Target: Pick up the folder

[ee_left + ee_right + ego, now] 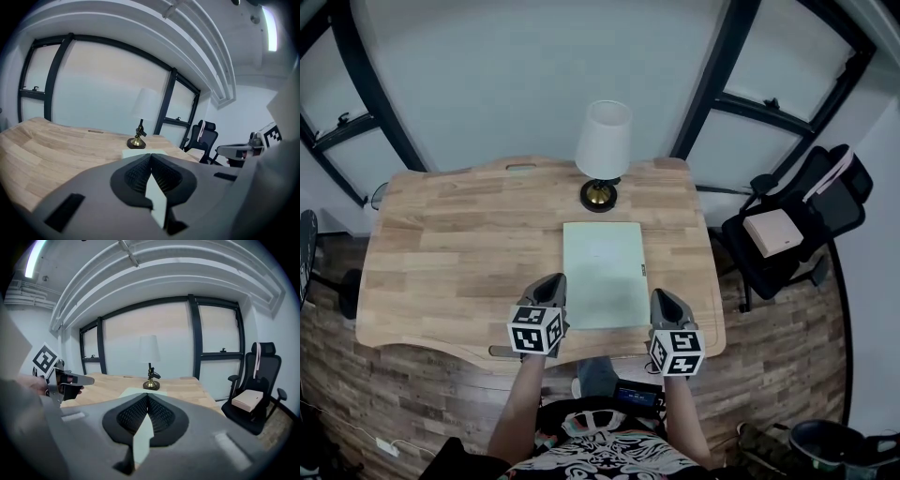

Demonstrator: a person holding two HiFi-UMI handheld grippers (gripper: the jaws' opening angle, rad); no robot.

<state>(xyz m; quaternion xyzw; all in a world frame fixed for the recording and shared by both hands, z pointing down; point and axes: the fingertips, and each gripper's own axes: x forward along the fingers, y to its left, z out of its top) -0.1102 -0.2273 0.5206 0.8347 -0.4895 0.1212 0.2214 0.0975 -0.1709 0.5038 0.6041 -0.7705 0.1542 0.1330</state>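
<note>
The left gripper (552,283) and right gripper (663,298), jaws together and empty, flanked the green folder (604,272); they likely needed opening before pinching its edges.

Folder (603,274) pale green; worktop (459,244) light wood grain; lamp (602,155) with white shade and brass base. Left gripper (554,281) and right gripper (662,296) grey, their cubes patterned in black-and-white squares. Chair (811,211) black; floor (422,403) brown planks.

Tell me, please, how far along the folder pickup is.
Done: the left gripper and right gripper flank the folder's near edge. In hand: nothing, as both sets of fingers are shut and empty. Left: the folder lies flat on the table, so gripping and lifting remain.
</note>
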